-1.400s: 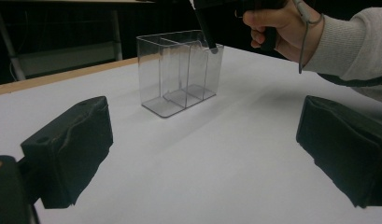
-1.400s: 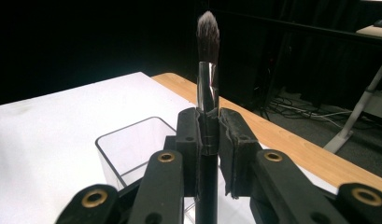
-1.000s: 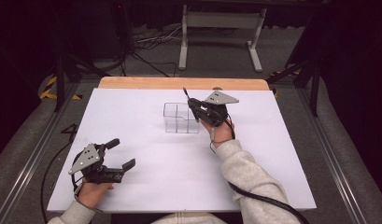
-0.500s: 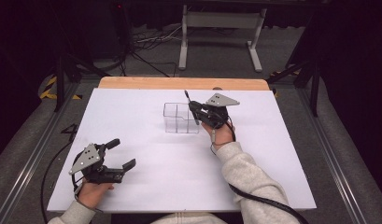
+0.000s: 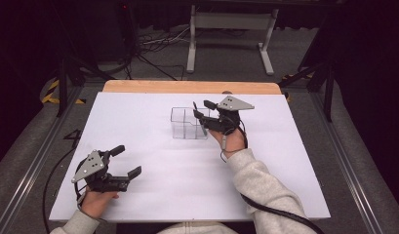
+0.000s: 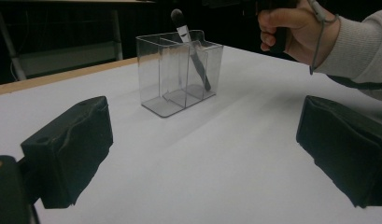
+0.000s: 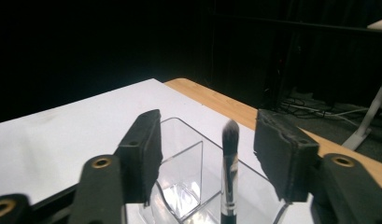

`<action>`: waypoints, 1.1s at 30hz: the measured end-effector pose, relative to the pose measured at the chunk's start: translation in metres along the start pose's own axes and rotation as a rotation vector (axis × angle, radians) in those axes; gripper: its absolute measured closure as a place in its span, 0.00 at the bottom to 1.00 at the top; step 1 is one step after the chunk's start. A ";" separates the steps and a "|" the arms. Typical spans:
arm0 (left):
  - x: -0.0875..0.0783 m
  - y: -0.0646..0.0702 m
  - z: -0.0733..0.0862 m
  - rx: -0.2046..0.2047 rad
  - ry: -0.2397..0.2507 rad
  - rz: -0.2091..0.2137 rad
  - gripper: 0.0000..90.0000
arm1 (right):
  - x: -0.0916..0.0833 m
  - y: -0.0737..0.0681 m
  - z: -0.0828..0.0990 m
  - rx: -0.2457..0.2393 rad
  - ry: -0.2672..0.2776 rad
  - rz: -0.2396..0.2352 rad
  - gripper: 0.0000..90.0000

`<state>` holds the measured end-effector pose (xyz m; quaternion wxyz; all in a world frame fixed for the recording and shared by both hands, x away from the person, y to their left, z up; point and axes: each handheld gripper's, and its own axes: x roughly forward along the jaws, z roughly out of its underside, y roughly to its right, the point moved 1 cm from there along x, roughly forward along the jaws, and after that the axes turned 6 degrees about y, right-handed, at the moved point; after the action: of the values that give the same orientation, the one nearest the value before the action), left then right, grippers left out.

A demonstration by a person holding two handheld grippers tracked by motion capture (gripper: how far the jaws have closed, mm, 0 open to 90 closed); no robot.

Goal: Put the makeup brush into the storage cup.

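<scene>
A clear plastic organizer [image 5: 186, 125] with divided compartments stands at the middle of the white table [image 5: 153, 195]. A makeup brush [image 5: 196, 108] with a dark handle leans inside it, bristles up. My right gripper [image 5: 203, 110] hovers at the organizer's right end, open. In the right gripper view the brush [image 7: 229, 158] rises between the jaws of the right gripper [image 7: 212, 144] without touching either, over the organizer [image 7: 179, 186]. My left gripper [image 5: 129, 160] rests open at the front left, far from the organizer [image 6: 179, 70] and brush [image 6: 194, 63]; nothing lies in the left gripper [image 6: 205, 140].
A wooden strip [image 5: 187, 87] edges the table's far side. Beyond it, on the dark floor, are cables [image 5: 153, 48] and a metal stand [image 5: 231, 29]. The person's right hand [image 6: 291, 28] and grey sleeve [image 5: 260, 185] reach across the right half.
</scene>
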<state>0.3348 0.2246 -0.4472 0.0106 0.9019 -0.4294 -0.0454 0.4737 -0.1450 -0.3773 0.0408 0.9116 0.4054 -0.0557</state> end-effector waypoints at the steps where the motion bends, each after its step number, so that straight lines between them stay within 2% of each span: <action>1: 0.000 0.000 0.000 -0.003 -0.002 0.001 0.05 | -0.001 -0.001 -0.002 -0.009 -0.001 -0.007 0.43; 8: 0.000 0.000 0.000 -0.004 -0.002 0.001 0.05 | -0.016 -0.003 -0.012 -0.017 0.008 -0.025 0.35; 13: 0.000 0.001 0.000 -0.005 0.002 -0.001 0.05 | -0.037 0.001 -0.018 0.002 0.033 -0.044 0.24; 16: 0.000 0.002 0.000 -0.007 0.006 -0.001 0.05 | -0.050 0.003 -0.022 -0.017 0.045 -0.071 0.15; 23: 0.000 0.002 0.000 -0.010 0.006 -0.001 0.05 | -0.067 0.004 -0.023 -0.042 0.022 -0.054 0.07; 24: -0.001 0.002 -0.001 -0.005 0.000 0.000 0.05 | -0.073 0.004 -0.022 -0.052 0.021 -0.047 0.05; 33: -0.001 0.002 -0.001 -0.009 0.007 0.003 0.05 | -0.092 0.007 -0.017 -0.046 0.002 -0.053 0.00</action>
<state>0.3328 0.2240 -0.4460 0.0163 0.9014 -0.4303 -0.0440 0.4194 -0.2150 -0.3477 0.0597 0.8993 0.4307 -0.0464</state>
